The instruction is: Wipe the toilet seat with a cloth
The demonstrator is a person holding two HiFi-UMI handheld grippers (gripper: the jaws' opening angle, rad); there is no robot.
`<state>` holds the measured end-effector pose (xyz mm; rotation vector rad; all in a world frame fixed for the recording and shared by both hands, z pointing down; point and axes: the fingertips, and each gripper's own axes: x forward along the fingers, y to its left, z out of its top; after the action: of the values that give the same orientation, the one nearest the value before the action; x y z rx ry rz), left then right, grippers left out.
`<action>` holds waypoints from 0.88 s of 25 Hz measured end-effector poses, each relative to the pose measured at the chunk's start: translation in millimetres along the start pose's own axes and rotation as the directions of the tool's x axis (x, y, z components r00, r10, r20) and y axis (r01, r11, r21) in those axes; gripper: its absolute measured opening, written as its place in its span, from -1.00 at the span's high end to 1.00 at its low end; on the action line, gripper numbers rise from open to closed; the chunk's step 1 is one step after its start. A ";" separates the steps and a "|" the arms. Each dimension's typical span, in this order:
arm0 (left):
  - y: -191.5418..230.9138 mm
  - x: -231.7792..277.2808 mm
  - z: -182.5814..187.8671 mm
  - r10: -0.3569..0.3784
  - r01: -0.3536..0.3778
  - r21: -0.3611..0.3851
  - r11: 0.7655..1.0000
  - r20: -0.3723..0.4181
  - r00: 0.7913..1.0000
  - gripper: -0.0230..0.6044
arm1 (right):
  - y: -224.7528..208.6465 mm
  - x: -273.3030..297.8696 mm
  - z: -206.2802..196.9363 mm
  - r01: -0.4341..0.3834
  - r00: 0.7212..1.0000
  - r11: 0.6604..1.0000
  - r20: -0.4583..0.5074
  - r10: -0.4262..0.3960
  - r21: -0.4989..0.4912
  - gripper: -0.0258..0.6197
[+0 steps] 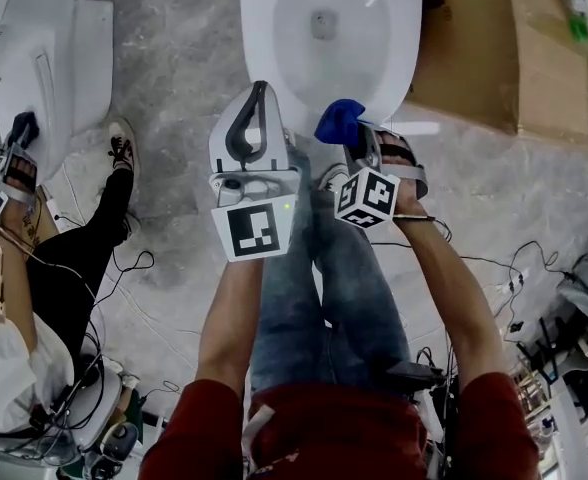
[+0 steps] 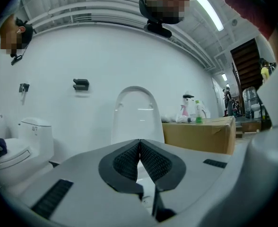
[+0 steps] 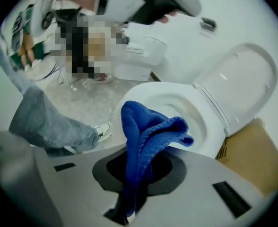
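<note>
Right gripper (image 1: 352,138) pinches the blue cloth (image 3: 146,131) tight, near the front rim of the toilet seat (image 1: 404,48); left gripper (image 2: 139,143), to its left, is closed on nothing. I think the cloth should press flat on the rim and slide slowly all the way round.

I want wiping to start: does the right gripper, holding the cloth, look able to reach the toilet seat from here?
Probably yes. The right gripper is shut on the blue cloth close by the toilet seat, whose lid is up; nothing stands between.
</note>
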<state>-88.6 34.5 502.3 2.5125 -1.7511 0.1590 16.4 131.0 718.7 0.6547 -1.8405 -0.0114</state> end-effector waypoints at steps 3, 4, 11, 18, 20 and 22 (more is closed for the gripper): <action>-10.7 8.5 -1.5 -0.021 0.022 0.002 1.000 -0.007 1.000 0.87 | -25.4 -2.6 -19.3 0.025 1.000 0.947 -0.011 -0.023 0.320 0.73; -13.7 11.8 -2.0 -0.026 0.026 0.002 1.000 -0.010 1.000 0.87 | -33.4 -3.3 -25.0 0.039 0.999 0.911 -0.015 -0.037 0.412 0.73; -36.1 32.0 -0.9 -0.067 0.067 0.008 0.998 -0.022 0.998 0.87 | -66.1 -3.5 -51.8 0.075 0.996 0.595 -0.030 -0.084 0.801 0.73; -52.4 55.3 -0.4 -0.107 0.107 0.005 0.994 -0.018 0.994 0.87 | -94.0 4.9 -61.6 0.073 0.994 0.476 -0.022 -0.111 0.876 0.73; -53.1 63.2 -1.1 -0.113 0.113 0.003 0.994 -0.016 0.993 0.87 | -106.2 9.9 -63.2 0.078 0.992 0.464 -0.024 -0.120 0.882 0.73; -53.2 73.7 -0.8 -0.117 0.117 -0.001 0.993 -0.013 0.993 0.87 | -121.1 16.1 -65.3 0.082 0.992 0.455 -0.028 -0.125 0.886 0.73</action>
<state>-13.4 -15.6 512.4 2.5990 -1.5936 0.1680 122.0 41.4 718.5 1.5111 -1.7449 0.9499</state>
